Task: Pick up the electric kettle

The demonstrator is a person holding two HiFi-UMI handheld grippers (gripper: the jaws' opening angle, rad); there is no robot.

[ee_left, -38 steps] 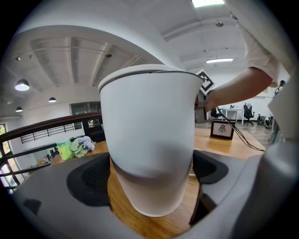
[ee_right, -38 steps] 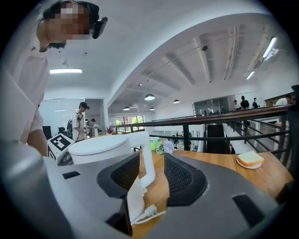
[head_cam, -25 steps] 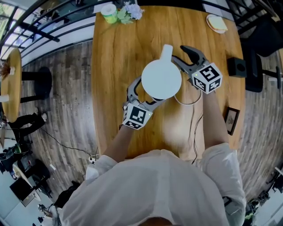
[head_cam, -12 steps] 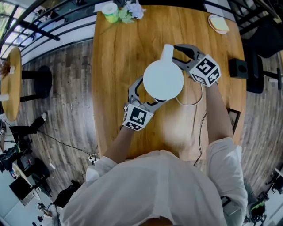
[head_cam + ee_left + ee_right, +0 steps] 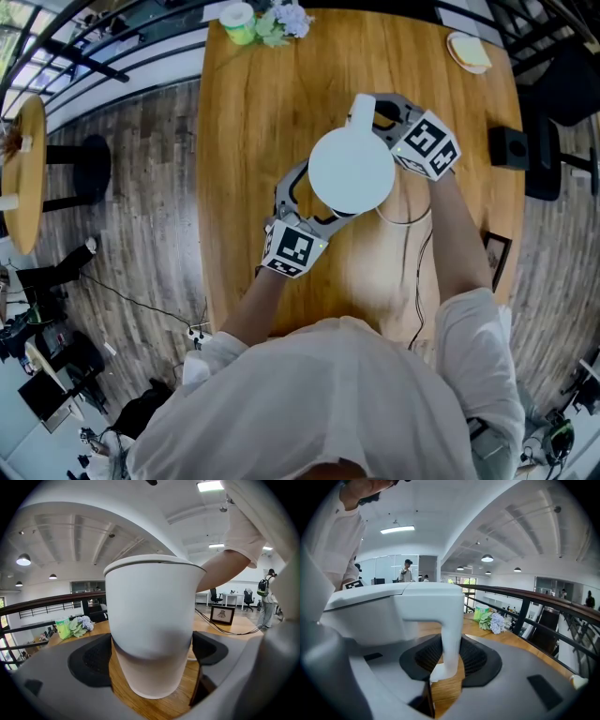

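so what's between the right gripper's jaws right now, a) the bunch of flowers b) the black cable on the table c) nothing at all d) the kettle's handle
d: in the right gripper view the handle of the electric kettle stands between the pads of the right gripper, whose jaws have just been closing and now touch it on both sides.

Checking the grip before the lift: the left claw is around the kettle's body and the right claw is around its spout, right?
Not the spout. The right gripper view shows the right claw has just been closing on the handle of the kettle. The left claw is indeed around its body.
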